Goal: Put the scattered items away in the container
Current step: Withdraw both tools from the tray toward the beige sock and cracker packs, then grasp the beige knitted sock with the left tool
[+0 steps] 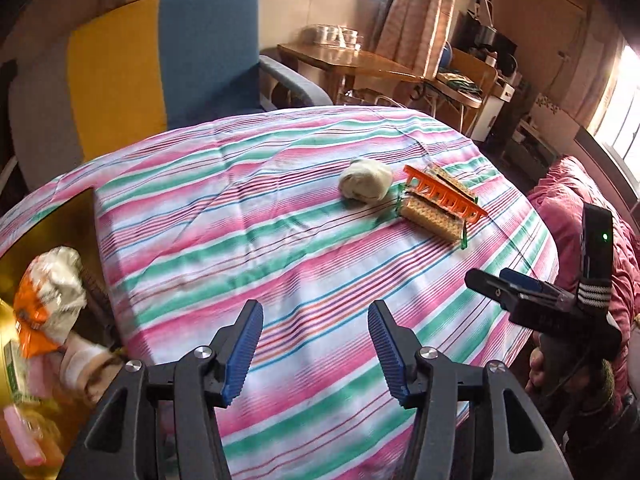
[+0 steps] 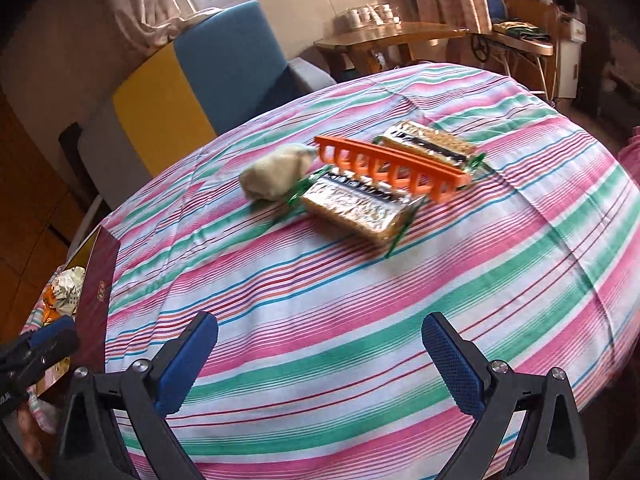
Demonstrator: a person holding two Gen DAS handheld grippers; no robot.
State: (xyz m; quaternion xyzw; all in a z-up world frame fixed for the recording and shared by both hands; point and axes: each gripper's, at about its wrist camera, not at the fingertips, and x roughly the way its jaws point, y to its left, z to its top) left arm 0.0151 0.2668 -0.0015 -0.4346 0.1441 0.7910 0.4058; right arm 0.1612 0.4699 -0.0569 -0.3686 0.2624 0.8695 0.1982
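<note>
- Where our two claws hover low over the striped tablecloth, we see the left gripper released, its blue ribbed pads spread with only cloth between them.
- Our right gripper is likewise released, jaws wide and holding nothing; from the left wrist it shows at the right edge, above the cloth's rim.
- At the left edge of the table sits the container, a box with a dark red outer wall and gold lining, already holding a crumpled orange-and-white snack bag and a pink bar.
- Farther out on the cloth we find two foil-wrapped cracker packs, with an orange plastic rack lying across them, touching both.
- Just beside them, on their left, lies a cream cloth bundle.
- Beyond the table stands a blue-and-yellow armchair, then a wooden side table under the window.
</note>
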